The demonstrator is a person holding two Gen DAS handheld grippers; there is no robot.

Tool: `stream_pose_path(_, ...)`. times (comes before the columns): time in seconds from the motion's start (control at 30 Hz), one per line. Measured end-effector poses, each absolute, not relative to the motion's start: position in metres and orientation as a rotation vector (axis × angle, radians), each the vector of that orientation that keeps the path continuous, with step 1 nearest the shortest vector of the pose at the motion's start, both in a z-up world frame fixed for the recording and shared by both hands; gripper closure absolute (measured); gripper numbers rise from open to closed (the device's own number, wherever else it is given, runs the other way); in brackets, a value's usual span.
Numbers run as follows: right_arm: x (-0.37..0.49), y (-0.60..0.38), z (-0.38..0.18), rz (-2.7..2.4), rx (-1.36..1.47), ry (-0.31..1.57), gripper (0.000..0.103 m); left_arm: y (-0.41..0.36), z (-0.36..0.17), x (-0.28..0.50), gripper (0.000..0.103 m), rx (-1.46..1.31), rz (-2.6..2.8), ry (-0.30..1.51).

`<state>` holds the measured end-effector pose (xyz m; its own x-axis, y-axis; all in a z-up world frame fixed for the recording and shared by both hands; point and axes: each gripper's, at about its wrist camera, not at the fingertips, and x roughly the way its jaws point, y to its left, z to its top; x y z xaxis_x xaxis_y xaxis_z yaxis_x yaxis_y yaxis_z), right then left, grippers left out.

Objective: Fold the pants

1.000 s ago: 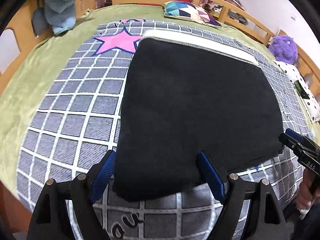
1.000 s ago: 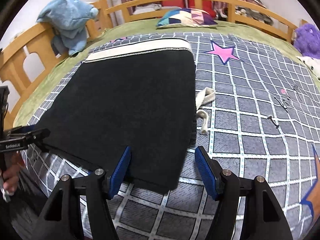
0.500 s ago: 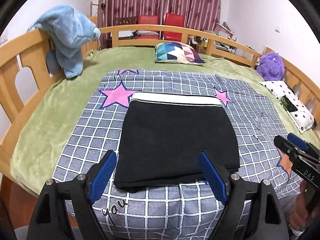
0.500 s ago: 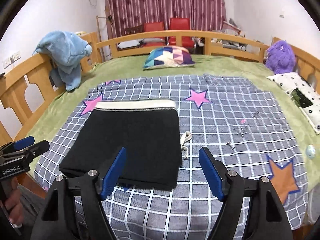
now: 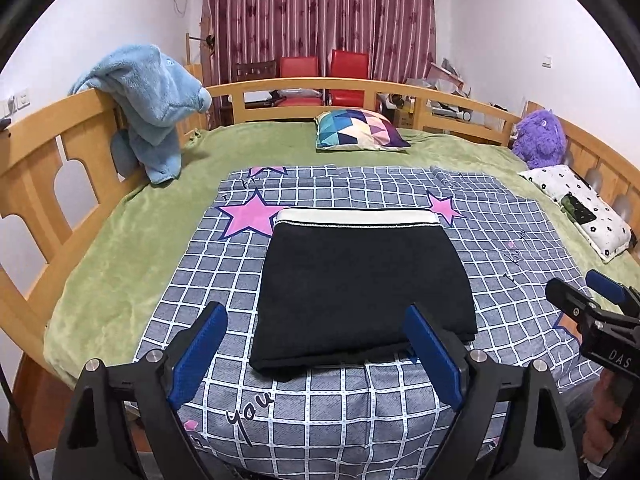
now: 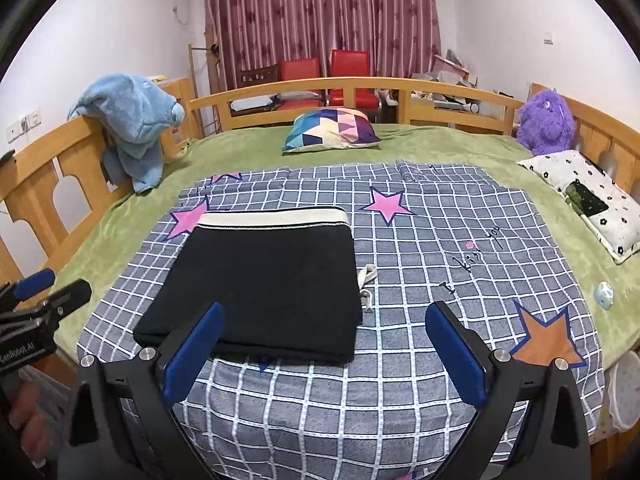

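The left gripper (image 5: 316,348) stands with its blue-padded fingers (image 5: 198,354) spread wide and nothing between them; its jaws have just been opening. The right gripper (image 6: 326,356) is likewise spread wide and empty, its jaws having just been opening too. Each view catches the other gripper at its edge: the left view reads "DAS" on the right one, the right view "GenRobot.AI" on the left one.

The folded black pants (image 5: 360,292) lie flat on the grey checked blanket (image 6: 440,280) near the bed's front edge, white waistband (image 5: 356,216) away from the cameras, the long axis running near to far. Only the right view shows a white drawstring (image 6: 366,280) poking out at their right side. "You" is written on the blanket.

Farther back lies a patchwork cushion (image 6: 332,130).
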<state>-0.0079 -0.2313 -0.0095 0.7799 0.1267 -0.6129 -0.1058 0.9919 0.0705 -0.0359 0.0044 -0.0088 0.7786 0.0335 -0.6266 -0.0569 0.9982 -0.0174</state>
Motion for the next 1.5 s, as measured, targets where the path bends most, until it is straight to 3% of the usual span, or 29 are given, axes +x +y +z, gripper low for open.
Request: stream_pose_path(1.5,-0.0091,-0.2333,-0.0172,0.138,0.040,0.677,0.004,0.0081,-0.0115,-0.0389,0.012,-0.043,0.049,0.683)
